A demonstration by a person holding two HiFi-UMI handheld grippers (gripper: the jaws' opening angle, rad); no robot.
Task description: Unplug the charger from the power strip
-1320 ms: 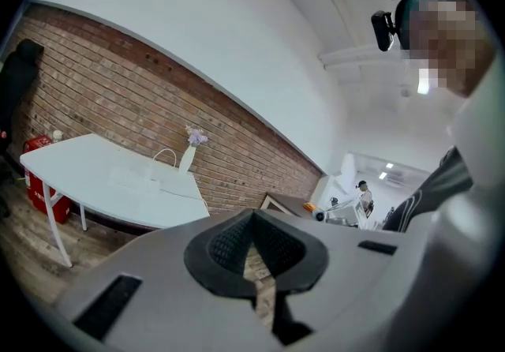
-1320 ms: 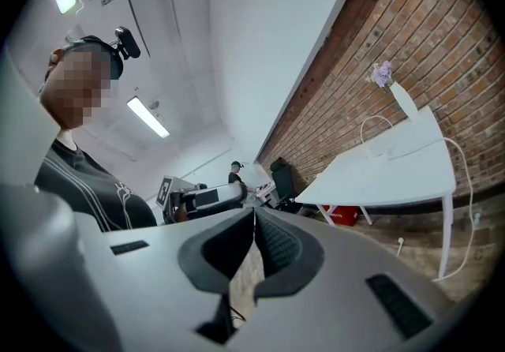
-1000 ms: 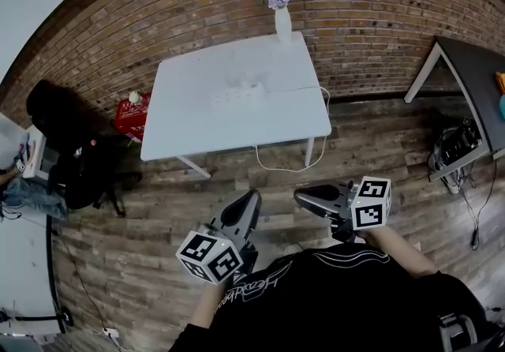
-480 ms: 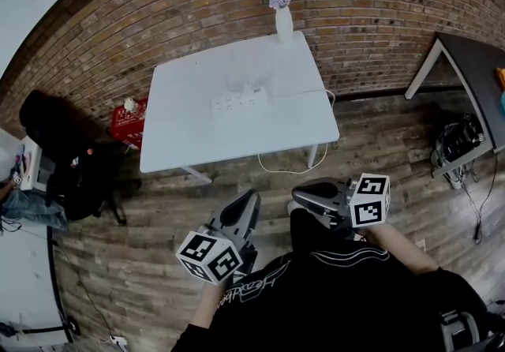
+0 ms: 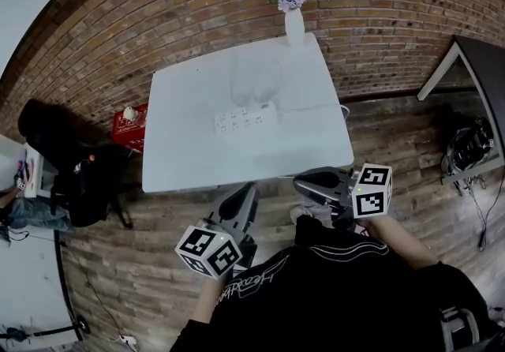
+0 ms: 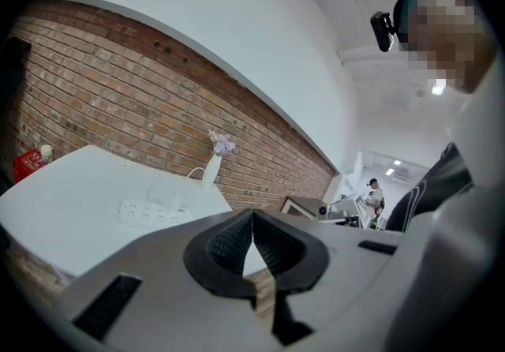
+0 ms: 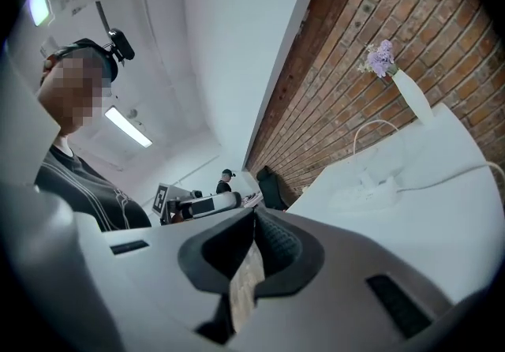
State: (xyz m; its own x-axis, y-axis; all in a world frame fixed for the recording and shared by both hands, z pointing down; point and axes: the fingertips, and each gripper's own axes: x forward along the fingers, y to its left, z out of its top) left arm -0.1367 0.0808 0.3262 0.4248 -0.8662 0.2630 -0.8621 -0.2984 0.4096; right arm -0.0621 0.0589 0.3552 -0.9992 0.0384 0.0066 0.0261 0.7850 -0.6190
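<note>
A white power strip lies in the middle of a white table. At its right end stands a small white charger, hard to tell from the strip, and a white cable runs off to the right. My left gripper and right gripper are both shut and empty, held side by side just short of the table's near edge. In the left gripper view the power strip lies beyond the shut left gripper. The right gripper view shows the power strip past the right gripper.
A white vase of lilac flowers stands at the table's far edge against the brick wall. A red box and a black bag sit on the wooden floor at the left. A dark table is at the right.
The table and power strip have come nearer and grown larger in the head view. Both grippers, still shut, now reach the table's near edge instead of hanging over open floor.
</note>
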